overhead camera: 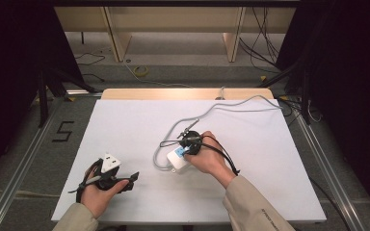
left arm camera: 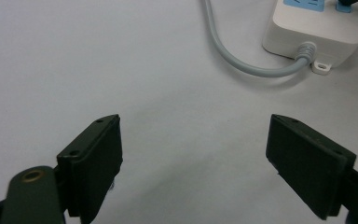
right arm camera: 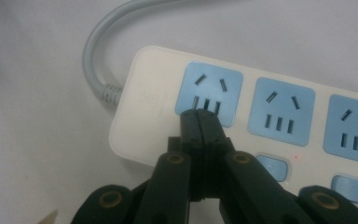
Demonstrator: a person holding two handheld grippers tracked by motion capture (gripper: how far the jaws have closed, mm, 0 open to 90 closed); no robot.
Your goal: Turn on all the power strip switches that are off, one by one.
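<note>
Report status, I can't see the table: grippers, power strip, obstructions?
Left gripper open, idle on the table. Right gripper shut, tips at the white power strip with blue sockets, near its end socket. Grey cable trails away; nothing blocking.

- I see a table (overhead camera: 125,125) with a pale grey-white top and a strip of light wood along its far edge
- A white power strip (right arm camera: 135,93) with blue socket faces lies flat on the top, right of the middle
- Its grey cord (overhead camera: 231,107) loops beside the strip's near end, then snakes over the top toward the far right edge
</note>
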